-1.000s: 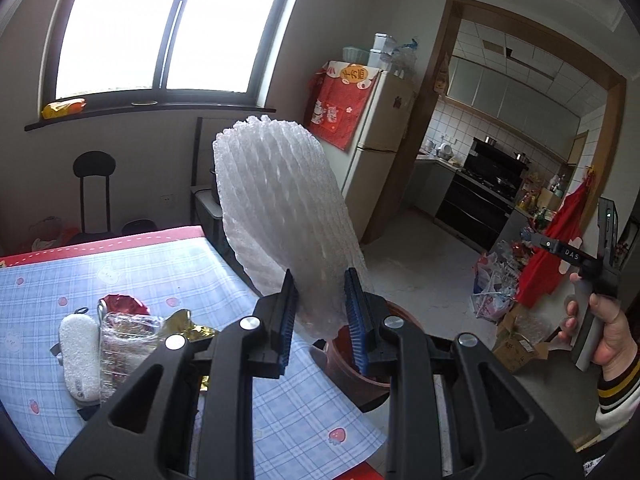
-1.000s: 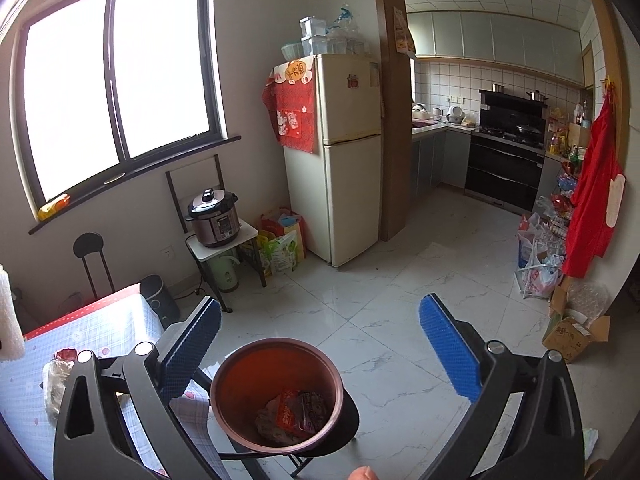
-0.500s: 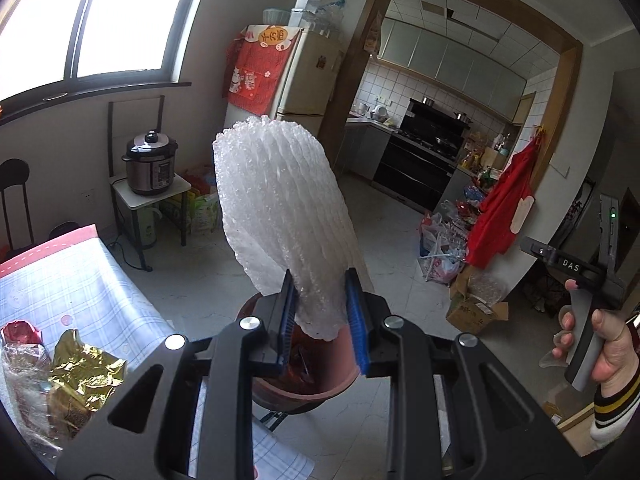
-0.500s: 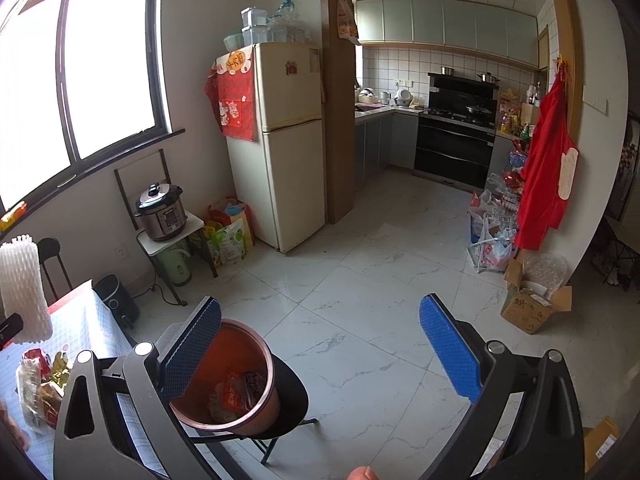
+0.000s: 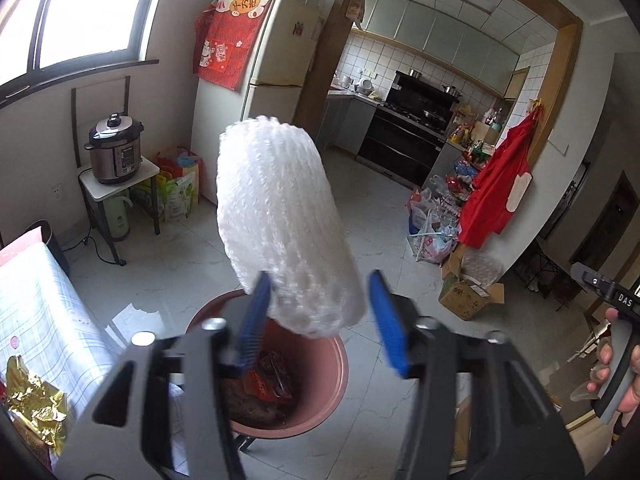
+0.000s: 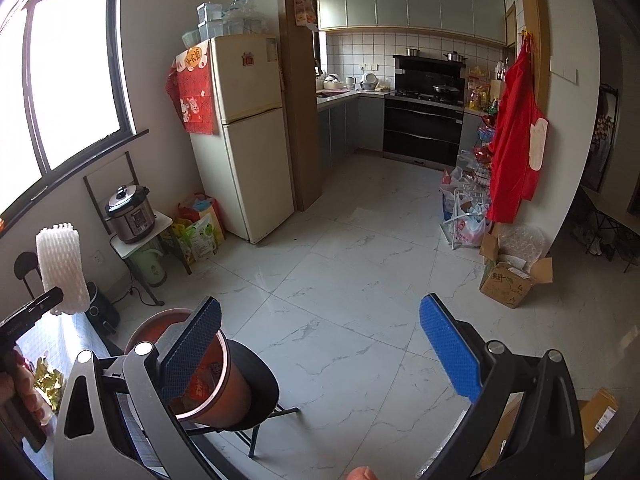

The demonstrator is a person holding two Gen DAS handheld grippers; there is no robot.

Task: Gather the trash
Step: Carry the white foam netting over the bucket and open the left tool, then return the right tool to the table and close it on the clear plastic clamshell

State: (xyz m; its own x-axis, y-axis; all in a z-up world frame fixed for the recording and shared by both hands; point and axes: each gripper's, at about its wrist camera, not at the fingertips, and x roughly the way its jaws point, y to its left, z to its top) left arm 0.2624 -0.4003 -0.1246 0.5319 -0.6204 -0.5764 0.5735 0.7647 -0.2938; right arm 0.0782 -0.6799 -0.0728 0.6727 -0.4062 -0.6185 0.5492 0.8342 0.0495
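One piece of trash is in play: the white foam net [image 5: 280,224] stands upright just above the red bin [image 5: 320,384], between the spread fingers of our left claw [image 5: 316,316], which no longer clamps it, so we judge it about to drop in. Left of the bin, gold foil [image 5: 34,400] waits on the tabletop [image 5: 44,300]. Right of the bin, our right claw [image 6: 320,348] hangs released, holding nothing.
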